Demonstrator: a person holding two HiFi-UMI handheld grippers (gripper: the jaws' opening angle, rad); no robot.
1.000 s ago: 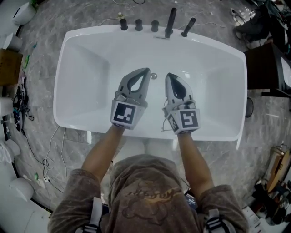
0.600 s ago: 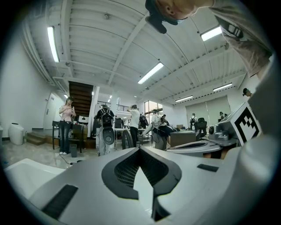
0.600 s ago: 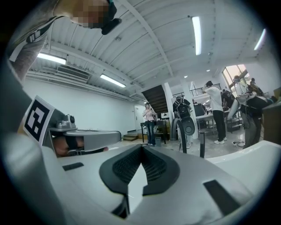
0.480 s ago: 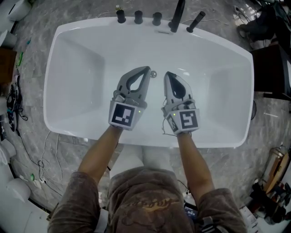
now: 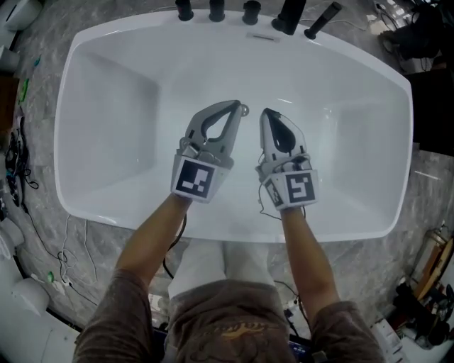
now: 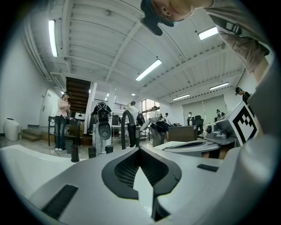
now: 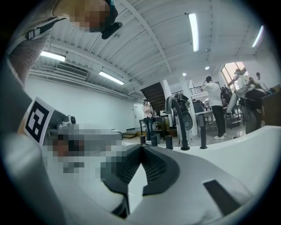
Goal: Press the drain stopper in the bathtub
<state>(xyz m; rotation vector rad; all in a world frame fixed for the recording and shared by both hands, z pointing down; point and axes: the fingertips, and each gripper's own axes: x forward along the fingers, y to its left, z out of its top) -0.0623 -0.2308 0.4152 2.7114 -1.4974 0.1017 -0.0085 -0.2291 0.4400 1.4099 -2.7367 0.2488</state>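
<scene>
The white bathtub (image 5: pixel 106 106) fills the head view. On its floor the small shiny drain stopper (image 5: pixel 245 109) shows just right of my left gripper's tip. My left gripper (image 5: pixel 236 105) hangs over the tub's middle, jaws shut and empty; whether its tip touches the stopper I cannot tell. My right gripper (image 5: pixel 265 113) is beside it, a little right of the stopper, also shut and empty. In the left gripper view the jaws (image 6: pixel 139 148) meet at a point. The right gripper view shows its jaws (image 7: pixel 141 147) closed the same way. Neither gripper view shows the stopper.
Black taps and a spout (image 5: pixel 291 15) line the tub's far rim, with round knobs (image 5: pixel 216 10) to their left. Cables and clutter (image 5: pixel 18 163) lie on the marbled floor at left. Dark furniture (image 5: pixel 433 85) stands at right. People (image 6: pixel 61 121) stand in the hall behind.
The tub has grown larger and slid down in the head view. Both shut grippers have edged forward, and the left tip now sits right beside the stopper.
</scene>
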